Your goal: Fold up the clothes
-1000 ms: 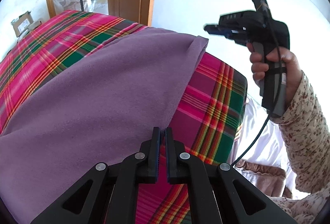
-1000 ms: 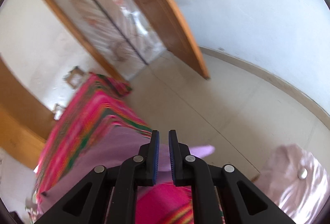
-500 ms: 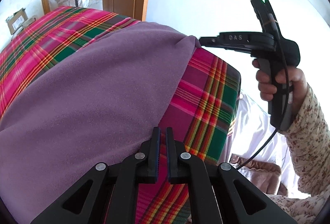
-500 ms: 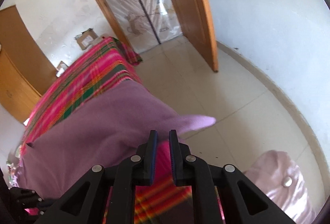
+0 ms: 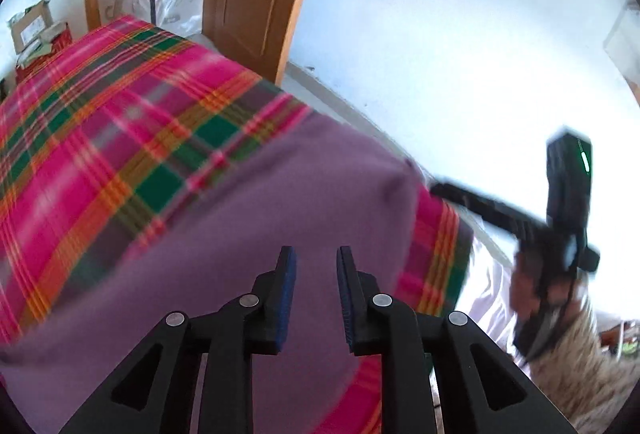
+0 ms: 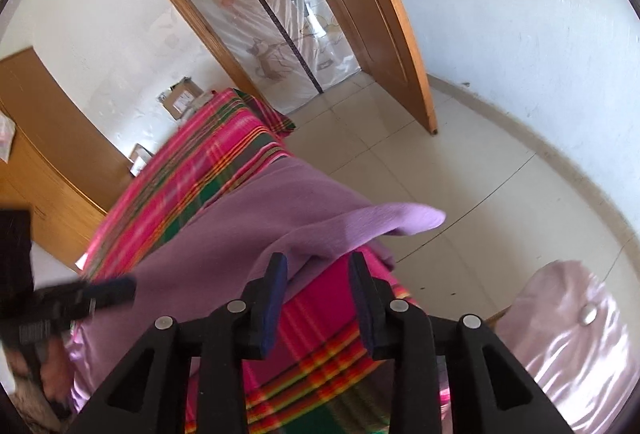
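Both tools have parted their jaws since the earlier frames, where each pair stood almost closed. Left tool [image 5: 316,266]: jaws opening, a clear gap between the blue pads, nothing between them; purple cloth shows behind the gap, apart from the pads. Right tool [image 6: 318,274]: jaws opening, wider gap, nothing gripped; plaid cover and the edge of the purple cloth show through it.

Left wrist view has shifted: the purple garment [image 5: 248,234], which filled the centre and left of frame before, now sits lower centre, and more of the plaid bed cover [image 5: 100,138] is exposed at upper left. Picture is motion-blurred. The right tool, upper right of frame a second ago, now appears at the right edge, lower [image 5: 500,210], with the person's hand [image 5: 532,286] and patterned sleeve [image 5: 568,366] below it.

Right wrist view: purple garment [image 6: 256,234] lies spread on the plaid cover [image 6: 208,170], centre frame, one corner [image 6: 408,220] sticking out past the bed edge over the tiled floor [image 6: 460,174]. Left tool enters blurred at the left edge [image 6: 100,292], at the cloth's near side; contact cannot be told.

Wooden door [image 6: 380,18] upper centre, open. Pale pink satin bundle [image 6: 568,334] lower right.
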Demonstrator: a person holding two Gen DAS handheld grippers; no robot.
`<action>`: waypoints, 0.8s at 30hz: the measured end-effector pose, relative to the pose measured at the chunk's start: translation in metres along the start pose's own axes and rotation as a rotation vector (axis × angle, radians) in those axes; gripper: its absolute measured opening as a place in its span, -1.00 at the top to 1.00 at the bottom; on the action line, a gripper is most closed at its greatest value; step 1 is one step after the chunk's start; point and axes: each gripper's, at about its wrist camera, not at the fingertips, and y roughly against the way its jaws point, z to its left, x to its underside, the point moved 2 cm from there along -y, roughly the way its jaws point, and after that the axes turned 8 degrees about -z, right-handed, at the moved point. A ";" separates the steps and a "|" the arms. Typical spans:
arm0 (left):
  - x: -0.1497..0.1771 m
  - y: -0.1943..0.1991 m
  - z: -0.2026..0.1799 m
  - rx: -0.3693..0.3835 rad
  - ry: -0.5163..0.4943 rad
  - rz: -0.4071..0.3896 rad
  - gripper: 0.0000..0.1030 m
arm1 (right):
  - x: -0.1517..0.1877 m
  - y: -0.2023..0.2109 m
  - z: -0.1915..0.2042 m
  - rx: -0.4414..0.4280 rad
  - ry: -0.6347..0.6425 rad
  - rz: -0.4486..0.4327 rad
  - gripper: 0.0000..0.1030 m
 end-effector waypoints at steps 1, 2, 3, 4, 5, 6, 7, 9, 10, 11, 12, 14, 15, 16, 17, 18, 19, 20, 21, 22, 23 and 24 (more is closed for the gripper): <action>-0.012 -0.006 0.001 0.040 -0.010 0.018 0.56 | 0.002 0.000 -0.001 -0.004 -0.017 -0.001 0.36; -0.023 -0.012 0.002 0.077 -0.019 0.038 0.52 | 0.003 -0.002 -0.001 -0.013 -0.037 0.001 0.36; -0.035 -0.021 0.003 0.099 -0.023 0.064 0.42 | 0.004 -0.003 -0.002 -0.021 -0.057 0.003 0.35; -0.045 -0.030 0.006 0.103 -0.021 0.086 0.37 | 0.005 -0.005 -0.002 -0.030 -0.078 0.006 0.35; -0.055 -0.040 0.008 0.114 -0.015 0.114 0.37 | 0.007 -0.005 0.000 -0.031 -0.090 0.001 0.35; -0.064 -0.051 0.010 0.130 -0.005 0.143 0.37 | 0.007 -0.005 0.000 -0.037 -0.105 -0.005 0.35; -0.072 -0.061 0.013 0.143 0.004 0.170 0.37 | 0.008 -0.007 0.000 -0.051 -0.117 -0.005 0.35; -0.087 -0.082 0.015 0.157 0.014 0.216 0.37 | 0.009 -0.010 0.002 -0.072 -0.137 -0.002 0.35; -0.093 -0.092 0.016 0.163 0.017 0.237 0.37 | 0.010 -0.013 0.004 -0.066 -0.142 0.008 0.35; -0.098 -0.101 0.017 0.168 0.017 0.254 0.37 | 0.010 -0.015 0.006 -0.054 -0.143 0.014 0.35; -0.103 -0.110 0.017 0.176 0.020 0.273 0.37 | 0.010 -0.016 0.006 -0.052 -0.149 0.013 0.35; -0.107 -0.124 0.017 0.200 0.038 0.311 0.37 | 0.009 -0.018 0.007 -0.054 -0.166 0.015 0.35; -0.108 -0.131 0.018 0.210 0.044 0.324 0.37 | 0.009 -0.019 0.007 -0.055 -0.170 0.017 0.35; -0.109 -0.136 0.017 0.220 0.048 0.337 0.36 | 0.008 -0.019 0.006 -0.056 -0.172 0.017 0.35; -0.109 -0.140 0.016 0.231 0.047 0.348 0.36 | 0.007 -0.019 0.006 -0.056 -0.174 0.019 0.35; -0.109 -0.145 0.015 0.242 0.045 0.359 0.36 | 0.006 -0.019 0.006 -0.057 -0.178 0.022 0.35; -0.109 -0.149 0.014 0.253 0.044 0.369 0.36 | 0.005 -0.019 0.006 -0.058 -0.183 0.023 0.35; -0.109 -0.153 0.014 0.265 0.045 0.381 0.36 | 0.005 -0.019 0.006 -0.059 -0.185 0.023 0.35; -0.108 -0.157 0.014 0.278 0.052 0.392 0.37 | 0.004 -0.019 0.006 -0.060 -0.188 0.023 0.35; -0.108 -0.159 0.016 0.284 0.059 0.396 0.37 | 0.004 -0.020 0.006 -0.062 -0.190 0.024 0.35; -0.109 -0.160 0.018 0.289 0.067 0.391 0.37 | 0.003 -0.020 0.005 -0.063 -0.193 0.024 0.35; -0.109 -0.161 0.021 0.293 0.076 0.386 0.37 | 0.003 -0.020 0.005 -0.064 -0.192 0.025 0.35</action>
